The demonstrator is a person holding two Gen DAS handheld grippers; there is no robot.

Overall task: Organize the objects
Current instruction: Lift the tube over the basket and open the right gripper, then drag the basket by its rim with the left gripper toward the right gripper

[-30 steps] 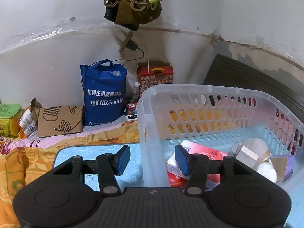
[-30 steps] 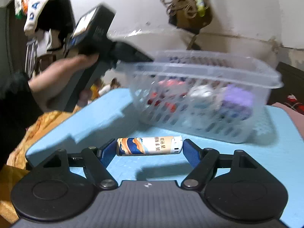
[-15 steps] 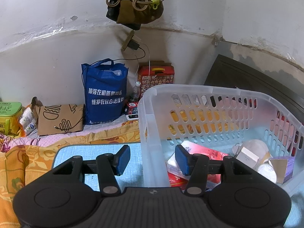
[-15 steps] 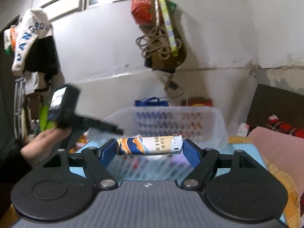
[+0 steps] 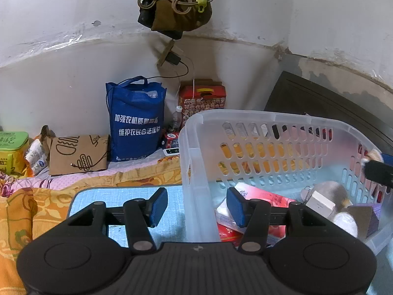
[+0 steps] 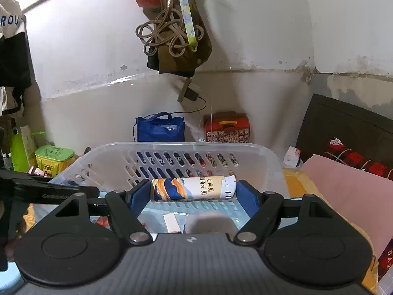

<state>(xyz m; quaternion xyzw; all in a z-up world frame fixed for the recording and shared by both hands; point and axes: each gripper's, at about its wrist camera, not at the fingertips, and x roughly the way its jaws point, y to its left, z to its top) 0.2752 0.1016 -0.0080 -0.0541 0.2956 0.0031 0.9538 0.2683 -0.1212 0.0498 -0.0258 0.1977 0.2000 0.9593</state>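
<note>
A clear plastic basket (image 5: 196, 147) stands on a light blue table (image 5: 118, 196); it also shows in the right wrist view (image 6: 245, 150). It holds a red-and-white packet (image 5: 260, 194), a white box (image 5: 320, 202) and other small items. My left gripper (image 5: 196, 206) is open, its fingers straddling the basket's near-left corner wall. My right gripper (image 6: 194, 194) is shut on a printed cylinder (image 6: 194, 188), held crosswise above the inside of the basket. The tip of my right gripper (image 5: 378, 169) shows at the basket's right rim in the left wrist view.
A blue tote bag (image 5: 136, 120), a red patterned box (image 5: 202, 97) and a brown paper bag (image 5: 78, 153) line the wall. An orange blanket (image 5: 19, 211) lies left of the table. A pink cushion (image 6: 343, 191) and dark headboard (image 6: 343, 123) are right.
My right gripper has carried the cylinder up from the table and over the basket's near rim. My left gripper has barely moved.
</note>
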